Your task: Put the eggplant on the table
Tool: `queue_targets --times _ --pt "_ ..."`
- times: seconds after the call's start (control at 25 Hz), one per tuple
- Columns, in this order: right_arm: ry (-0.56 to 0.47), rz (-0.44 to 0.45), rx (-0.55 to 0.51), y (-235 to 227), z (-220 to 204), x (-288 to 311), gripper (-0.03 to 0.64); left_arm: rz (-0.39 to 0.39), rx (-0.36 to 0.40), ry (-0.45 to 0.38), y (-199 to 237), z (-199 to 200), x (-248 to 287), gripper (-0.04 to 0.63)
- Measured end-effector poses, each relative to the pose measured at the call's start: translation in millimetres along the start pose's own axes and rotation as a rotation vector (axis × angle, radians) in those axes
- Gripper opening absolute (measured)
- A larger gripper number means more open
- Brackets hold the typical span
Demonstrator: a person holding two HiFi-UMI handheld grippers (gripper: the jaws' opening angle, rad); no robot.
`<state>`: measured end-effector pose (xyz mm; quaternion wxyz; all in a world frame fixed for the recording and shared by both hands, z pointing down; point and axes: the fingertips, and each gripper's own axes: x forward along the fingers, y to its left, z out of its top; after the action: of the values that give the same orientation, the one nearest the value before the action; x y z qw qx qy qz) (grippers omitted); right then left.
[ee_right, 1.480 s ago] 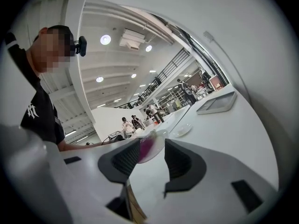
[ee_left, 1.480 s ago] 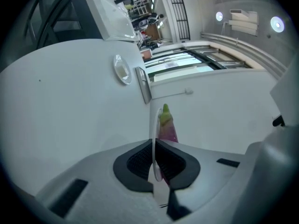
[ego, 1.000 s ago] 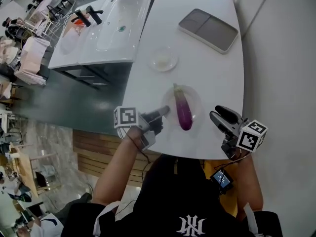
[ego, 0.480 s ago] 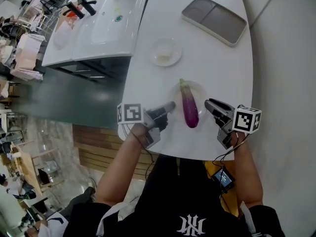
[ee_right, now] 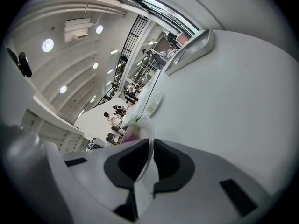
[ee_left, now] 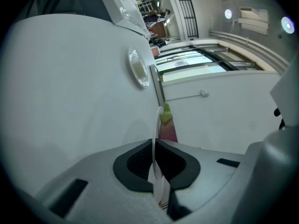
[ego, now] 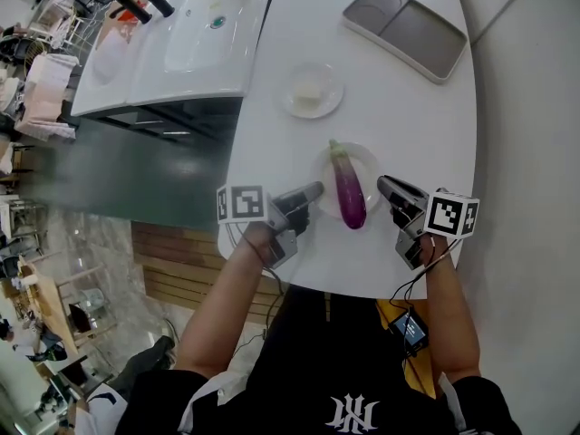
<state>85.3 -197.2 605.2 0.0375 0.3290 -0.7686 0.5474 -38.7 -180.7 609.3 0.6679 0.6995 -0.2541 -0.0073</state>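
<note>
A purple eggplant (ego: 347, 191) with a green stem lies on a small clear plate (ego: 367, 159) near the front of the white table (ego: 408, 107). My left gripper (ego: 313, 191) is shut on the plate's left rim; that rim (ee_left: 154, 125) runs edge-on between its pads, with the eggplant (ee_left: 167, 125) beyond. My right gripper (ego: 384, 186) is at the plate's right rim. Its jaws are closing with the rim (ee_right: 149, 139) between the pads, and a thin gap still shows. A bit of the eggplant (ee_right: 133, 132) peeks over its left jaw.
A small dish (ego: 311, 91) holding something pale sits behind the plate. A grey two-part tray (ego: 405, 31) lies at the table's far right. A white sink unit (ego: 181, 34) adjoins the table on the left. The table's front edge is just under both grippers.
My right gripper has moved left from the table's front corner to the plate's right rim, and its jaws have narrowed around it. The left gripper has stayed on the left rim.
</note>
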Motion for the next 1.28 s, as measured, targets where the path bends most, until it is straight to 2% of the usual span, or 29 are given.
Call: queue_targets --times 0.28,0.68,1.28 --pt "0.010 -0.028 0.061 -8.5 -6.8 4.7 0.025 0.088 0.093 0.036 9.1 2.2 2.3 0.014" --pt "0.031 -0.043 0.117 -16.3 -18.3 12.4 0.021 0.172 0.166 0.079 25.2 2.9 2.3 0.017" --pt "0.080 -0.094 0.134 -18.9 -29.1 20.7 0.020 0.442 0.504 0.195 38.0 7.1 -1.8 0.081"
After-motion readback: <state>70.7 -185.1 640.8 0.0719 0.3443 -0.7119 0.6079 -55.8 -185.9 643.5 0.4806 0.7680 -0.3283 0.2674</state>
